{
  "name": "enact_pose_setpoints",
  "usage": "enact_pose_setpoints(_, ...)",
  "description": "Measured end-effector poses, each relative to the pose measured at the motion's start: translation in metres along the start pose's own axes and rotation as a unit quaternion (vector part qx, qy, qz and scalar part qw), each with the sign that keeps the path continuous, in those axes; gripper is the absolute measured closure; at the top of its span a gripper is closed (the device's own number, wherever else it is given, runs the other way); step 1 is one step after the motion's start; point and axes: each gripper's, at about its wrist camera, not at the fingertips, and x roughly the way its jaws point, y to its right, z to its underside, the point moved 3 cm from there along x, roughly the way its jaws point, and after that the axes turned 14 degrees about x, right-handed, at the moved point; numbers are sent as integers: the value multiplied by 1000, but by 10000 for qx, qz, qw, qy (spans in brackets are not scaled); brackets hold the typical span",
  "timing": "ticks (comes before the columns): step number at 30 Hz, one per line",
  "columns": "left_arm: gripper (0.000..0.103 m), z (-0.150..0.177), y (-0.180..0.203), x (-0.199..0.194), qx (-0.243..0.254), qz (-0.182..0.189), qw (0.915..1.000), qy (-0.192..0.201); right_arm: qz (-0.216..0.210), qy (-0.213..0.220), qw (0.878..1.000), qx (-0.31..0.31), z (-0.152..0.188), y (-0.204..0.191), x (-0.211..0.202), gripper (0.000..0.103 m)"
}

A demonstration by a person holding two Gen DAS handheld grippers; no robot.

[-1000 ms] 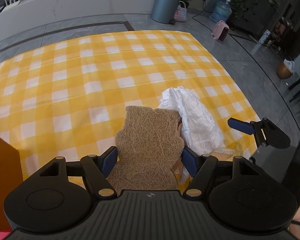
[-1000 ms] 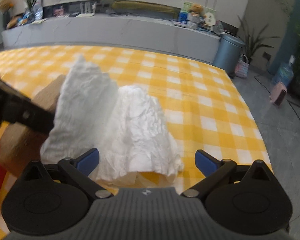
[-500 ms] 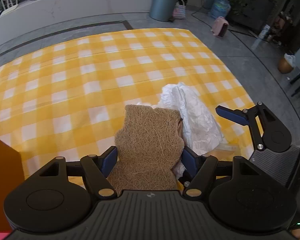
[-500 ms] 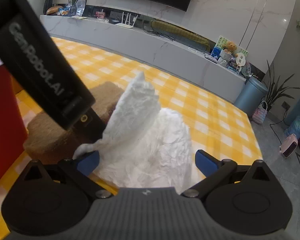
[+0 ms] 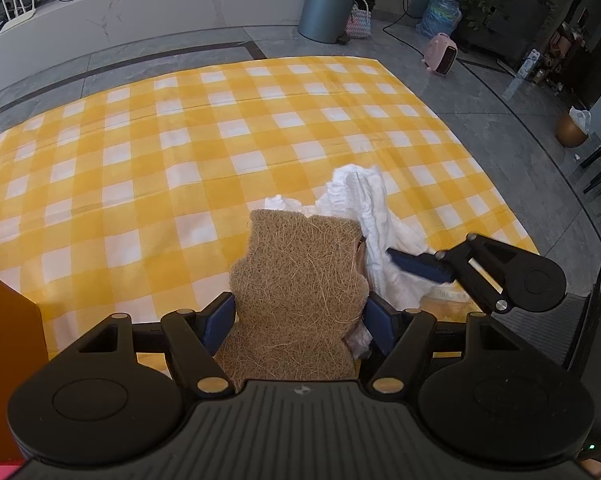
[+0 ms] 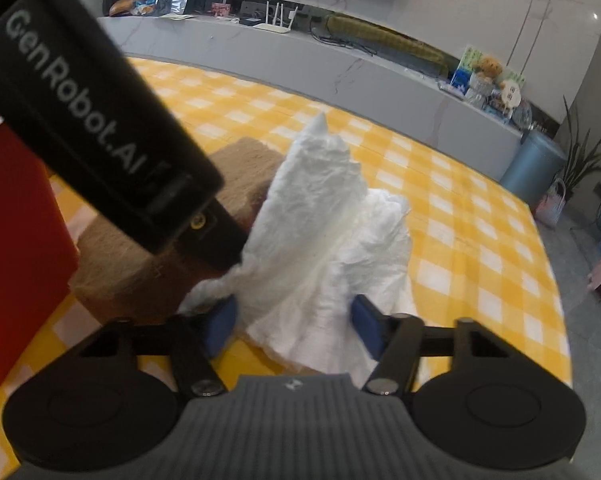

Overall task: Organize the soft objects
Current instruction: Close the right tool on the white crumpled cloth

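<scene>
Right gripper (image 6: 292, 326), wide a second before, was closing round the cloth (image 6: 324, 240); left gripper (image 5: 298, 322) gripped the mat (image 5: 296, 280).

Far half of the checked tabletop (image 5: 204, 128) is bare, free passage. Near edge crowded: coir pad (image 5: 300, 280) w/ white cloth (image 6: 320, 232) touching, both claws close together. Red box (image 6: 16, 248) blocks near-left corner.

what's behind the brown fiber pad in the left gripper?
White crumpled cloth sticks out behind and right of the pad, on the checked tablecloth. The right gripper is closing around it. The pad covers the cloth's left part.
</scene>
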Motion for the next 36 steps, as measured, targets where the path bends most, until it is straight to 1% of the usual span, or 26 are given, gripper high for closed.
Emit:
enact_pose_setpoints(1,23,0,1,0,18,13,10000,15,92,-19,9999,55,-1,1,1,64)
enact_pose_setpoints(2,23,0,1,-1,42,5,10000,30,156,-40,9998,130,-2,2,1,70)
enact_pose_setpoints(3,23,0,2,-1,64,-26,10000,37,167,-39,9995,251,-2,5,0,82)
enact_pose_setpoints(4,23,0,3,-2,91,-65,9999,40,166,-41,9989,433,-2,8,-2,92)
enact_pose_setpoints(5,23,0,5,-1,125,-92,9999,48,153,-59,9977,652,-4,13,-5,95)
enact_pose_setpoints(7,23,-1,6,-2,198,-97,9997,61,106,-33,9933,1154,-8,27,-16,99)
enact_pose_setpoints(9,23,-1,7,-2,228,-102,9997,73,-10,150,9856,1684,-10,43,-33,99)
enact_pose_setpoints(13,23,-1,6,-2,226,-57,9997,110,-314,585,9634,2597,-6,71,-75,99)
enact_pose_setpoints(15,23,0,5,-3,221,-32,9997,117,-498,792,9545,2831,-3,79,-97,99)
enact_pose_setpoints(16,23,0,5,-4,214,-40,9997,117,-613,841,9533,2836,-1,79,-107,98)
enact_pose_setpoints(17,23,0,5,-4,199,-51,9997,111,-736,764,9545,2788,1,77,-113,98)
enact_pose_setpoints(19,23,0,5,-3,160,-51,9998,81,-881,431,9616,2565,8,69,-117,97)
enact_pose_setpoints(21,23,0,4,-2,134,-41,9999,62,-903,143,9694,2279,18,57,-114,97)
enact_pose_setpoints(23,23,0,4,-2,125,-34,9999,54,-849,-142,9717,2201,21,55,-102,93)
enact_pose_setpoints(24,23,-1,4,-2,125,-24,9999,57,-764,-247,9713,2239,22,56,-95,89)
enact_pose_setpoints(25,23,-1,4,-2,125,-19,9999,63,-666,-286,9698,2329,22,57,-88,72)
enact_pose_setpoints(26,23,-1,4,-2,125,-12,9999,65,-628,-298,9663,2477,21,59,-82,60)
enact_pose_setpoints(27,23,-1,4,-2,129,0,9999,65,-670,-289,9615,2648,22,63,-78,41)
enact_pose_setpoints(28,23,-1,3,-2,133,10,9999,64,-796,-285,9559,2812,22,65,-74,37)
enact_pose_setpoints(29,23,-1,3,-1,138,21,9999,63,-983,-317,9492,2974,22,65,-70,38)
enact_pose_setpoints(30,23,-1,3,-1,145,30,9999,61,-1175,-373,9421,3119,22,66,-64,35)
enact_pose_setpoints(31,23,-1,3,-1,155,39,9999,59,-1299,-389,9370,3219,22,66,-60,29)
enact_pose_setpoints(32,23,-1,4,-1,165,44,9998,60,-1324,-388,9349,3271,21,64,-57,26)
enact_pose_setpoints(33,23,-1,4,-1,173,46,9998,60,-1273,-412,9353,3276,19,61,-52,21)
enact_pose_setpoints(35,23,-1,5,-1,186,45,9998,57,-1168,-491,9417,3118,14,51,-47,20)
enact_pose_setpoints(36,23,-1,5,-1,189,50,9998,54,-1176,-524,9456,2989,12,45,-45,17)
